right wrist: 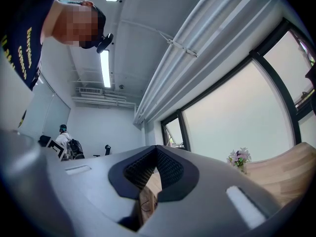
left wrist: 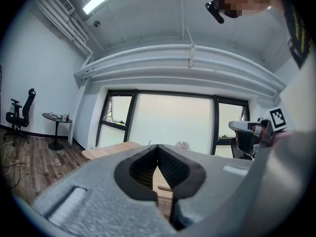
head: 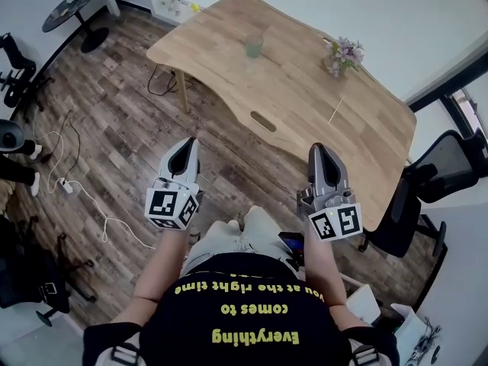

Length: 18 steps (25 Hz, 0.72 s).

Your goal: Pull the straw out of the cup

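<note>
A pale green cup [head: 254, 46] stands near the far edge of the wooden table [head: 290, 82], with no straw showing in it. A thin straw [head: 335, 110] lies flat on the table, to the right, near a small bunch of flowers [head: 343, 54]. Both grippers are held close to the person's body, over the floor and short of the table's near edge. My left gripper [head: 185, 145] [left wrist: 158, 147] is shut with nothing between its jaws. My right gripper [head: 319, 149] [right wrist: 157, 148] is also shut and empty. Neither gripper view shows the cup.
A black office chair [head: 438, 170] stands at the table's right end. A small round black table [head: 72, 6] is at the far left. Cables and a power strip [head: 67, 186] lie on the wood floor. Another person [right wrist: 63, 138] stands far back in the right gripper view.
</note>
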{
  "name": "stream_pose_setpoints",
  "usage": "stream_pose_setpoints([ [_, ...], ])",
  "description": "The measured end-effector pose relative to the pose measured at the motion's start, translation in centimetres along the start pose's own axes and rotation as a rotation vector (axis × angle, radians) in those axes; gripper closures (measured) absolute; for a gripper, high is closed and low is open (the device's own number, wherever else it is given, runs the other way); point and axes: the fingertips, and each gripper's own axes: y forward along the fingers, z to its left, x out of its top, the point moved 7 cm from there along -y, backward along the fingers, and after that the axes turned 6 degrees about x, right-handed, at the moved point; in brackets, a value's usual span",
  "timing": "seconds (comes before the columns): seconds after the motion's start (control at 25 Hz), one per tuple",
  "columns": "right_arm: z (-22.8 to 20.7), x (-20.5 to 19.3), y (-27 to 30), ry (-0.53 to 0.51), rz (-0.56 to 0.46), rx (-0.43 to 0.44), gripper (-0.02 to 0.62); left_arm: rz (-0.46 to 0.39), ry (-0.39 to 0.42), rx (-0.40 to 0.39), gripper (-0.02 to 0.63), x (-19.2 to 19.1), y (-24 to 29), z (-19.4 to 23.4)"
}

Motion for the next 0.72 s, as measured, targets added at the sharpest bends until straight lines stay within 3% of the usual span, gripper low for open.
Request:
stream_pose_setpoints([
  [0.72,-3.4,-1.4,7.3,0.022,-0.011,0.084,0.589,0.004,0.003,0.058,0.606,0.2,4.6,2.8],
])
